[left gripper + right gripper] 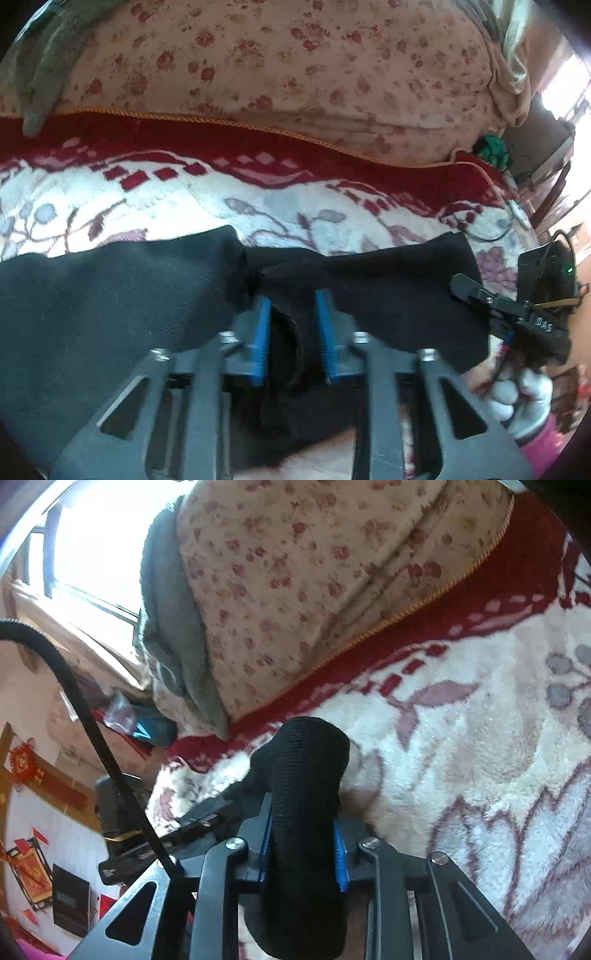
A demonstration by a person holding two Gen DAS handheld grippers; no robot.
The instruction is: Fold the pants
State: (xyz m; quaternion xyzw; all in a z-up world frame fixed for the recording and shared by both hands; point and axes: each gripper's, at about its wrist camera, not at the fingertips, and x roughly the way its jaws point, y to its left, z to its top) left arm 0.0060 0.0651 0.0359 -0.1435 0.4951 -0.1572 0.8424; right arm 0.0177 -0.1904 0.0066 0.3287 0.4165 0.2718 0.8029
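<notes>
Black pants lie across a white and red flowered blanket. My left gripper has its blue-padded jaws closed on a fold of the black fabric near the middle of the pants. My right gripper is shut on a ribbed black cuff or waistband of the pants, which sticks up between its blue pads. The right gripper also shows in the left wrist view at the pants' right end, held by a white-gloved hand.
A bulky quilt with small red flowers lies behind the blanket, with a grey cloth beside it. A black cable runs across the right wrist view. A window and bedside clutter stand at the left there.
</notes>
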